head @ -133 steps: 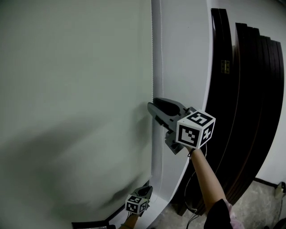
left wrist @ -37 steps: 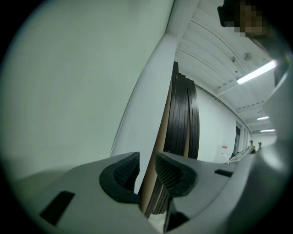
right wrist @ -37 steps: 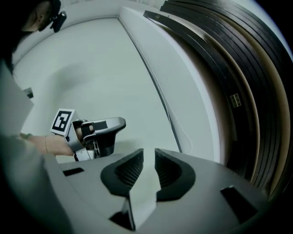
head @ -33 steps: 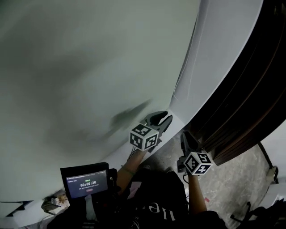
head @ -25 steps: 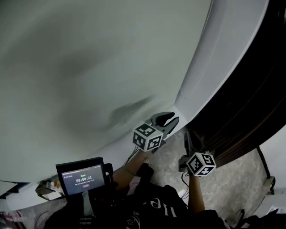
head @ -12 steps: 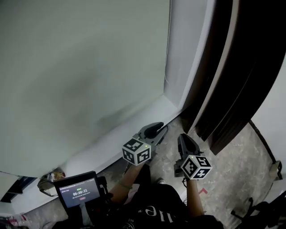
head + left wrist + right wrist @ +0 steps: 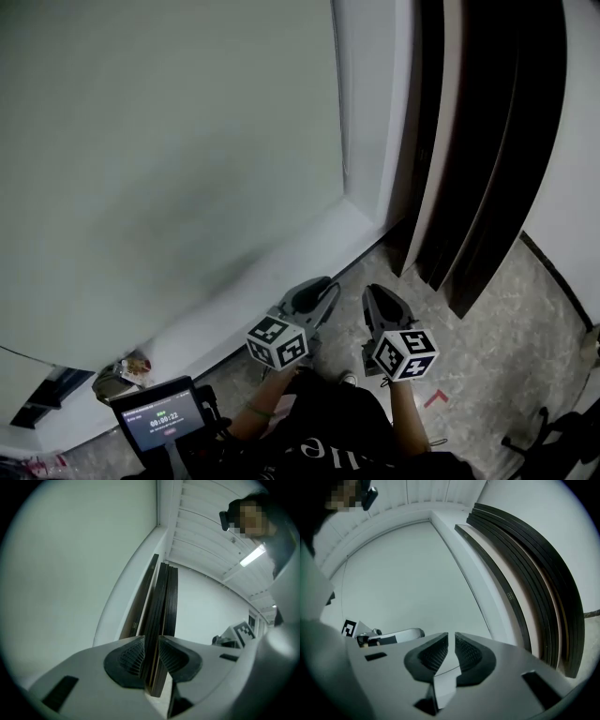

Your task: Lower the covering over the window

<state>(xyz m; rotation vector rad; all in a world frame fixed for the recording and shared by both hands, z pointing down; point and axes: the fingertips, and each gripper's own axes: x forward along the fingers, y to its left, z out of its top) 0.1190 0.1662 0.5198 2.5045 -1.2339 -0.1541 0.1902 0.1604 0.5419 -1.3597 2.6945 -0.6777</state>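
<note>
The pale grey-green window blind (image 7: 169, 141) hangs flat down to the white sill (image 7: 281, 272); it also fills the left gripper view (image 7: 70, 573) and the right gripper view (image 7: 408, 573). Its thin bead chain (image 7: 337, 112) runs along the blind's right edge. My left gripper (image 7: 323, 289) (image 7: 151, 656) and right gripper (image 7: 375, 298) (image 7: 451, 651) are held low, side by side, in front of the sill and apart from the blind. On both, the jaws stand slightly apart with nothing between them.
Several dark curved boards (image 7: 478, 169) lean against the white wall right of the window. A small timer screen (image 7: 161, 412) sits at the lower left. Speckled floor (image 7: 506, 319) with a red mark (image 7: 434, 398) lies below.
Some seconds ago the right gripper was raised beside the bead chain; it has since come down. Over the last second both grippers have drawn back from the sill, toward the body.
</note>
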